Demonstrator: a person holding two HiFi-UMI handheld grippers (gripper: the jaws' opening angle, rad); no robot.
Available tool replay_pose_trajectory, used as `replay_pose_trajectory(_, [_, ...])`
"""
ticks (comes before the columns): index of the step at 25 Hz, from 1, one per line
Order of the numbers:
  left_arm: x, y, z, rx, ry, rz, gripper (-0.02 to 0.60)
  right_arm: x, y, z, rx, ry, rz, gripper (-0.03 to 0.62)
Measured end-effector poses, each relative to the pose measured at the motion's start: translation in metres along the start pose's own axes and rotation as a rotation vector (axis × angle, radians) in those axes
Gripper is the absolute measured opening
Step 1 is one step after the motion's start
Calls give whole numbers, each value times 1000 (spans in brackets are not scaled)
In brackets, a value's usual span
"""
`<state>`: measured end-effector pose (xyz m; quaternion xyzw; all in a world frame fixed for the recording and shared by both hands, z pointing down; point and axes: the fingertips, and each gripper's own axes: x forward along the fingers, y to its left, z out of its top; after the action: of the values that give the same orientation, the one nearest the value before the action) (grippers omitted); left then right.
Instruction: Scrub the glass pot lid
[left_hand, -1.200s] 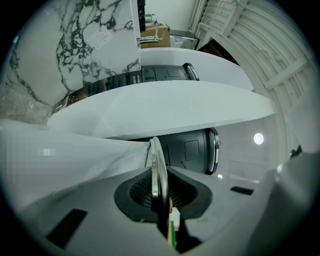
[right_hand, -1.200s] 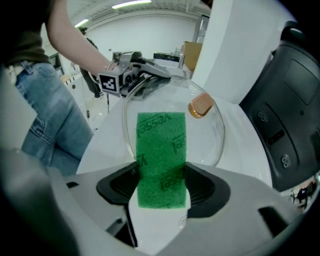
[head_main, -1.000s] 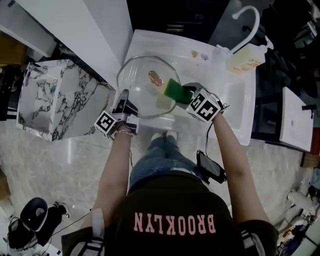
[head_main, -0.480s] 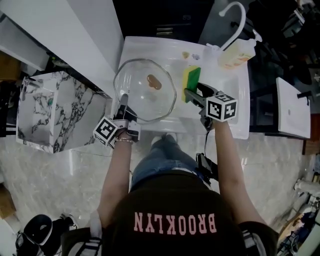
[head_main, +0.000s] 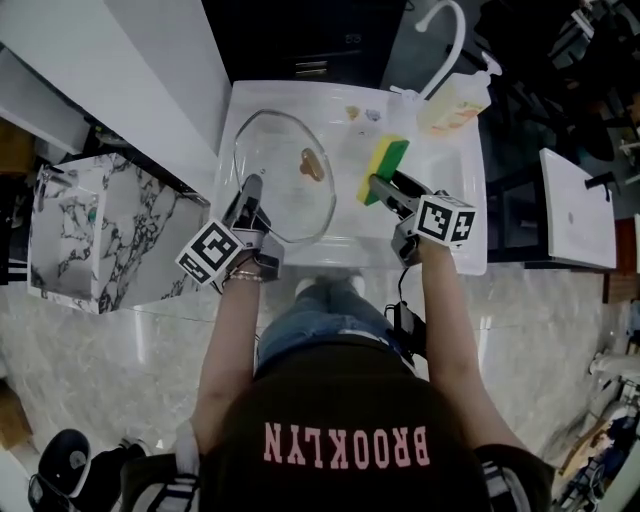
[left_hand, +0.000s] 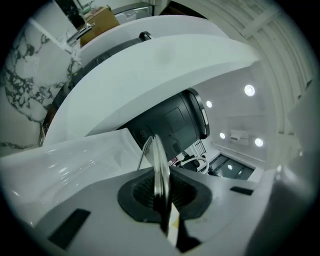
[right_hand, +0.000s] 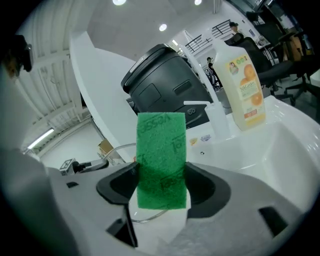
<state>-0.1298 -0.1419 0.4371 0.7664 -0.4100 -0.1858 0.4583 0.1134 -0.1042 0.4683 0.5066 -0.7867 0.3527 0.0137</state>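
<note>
The round glass pot lid (head_main: 285, 185) with a brown knob (head_main: 312, 164) is held tilted over the left half of the white sink (head_main: 455, 215). My left gripper (head_main: 248, 205) is shut on its near rim, and in the left gripper view the lid's edge (left_hand: 159, 172) stands upright between the jaws. To the right of the lid, apart from it, my right gripper (head_main: 378, 186) is shut on a green and yellow sponge (head_main: 384, 168). The sponge's green face (right_hand: 161, 159) fills the space between the right jaws.
A curved white faucet (head_main: 448, 28) and an orange soap bottle (head_main: 452, 105) stand at the sink's back right; the bottle (right_hand: 243, 95) also shows in the right gripper view. A marbled block (head_main: 75, 225) and a white counter (head_main: 120, 60) lie left. A white stand (head_main: 578, 210) is right.
The right gripper has carried the sponge off the lid to the right, then a little farther back. The lid has tilted and shifted slightly left in the left gripper.
</note>
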Motion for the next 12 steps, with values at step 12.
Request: replay_pose_trajectory(12, [43,-69,-31,455,160,115,19,-50,-44,4,-7,43,-25,273])
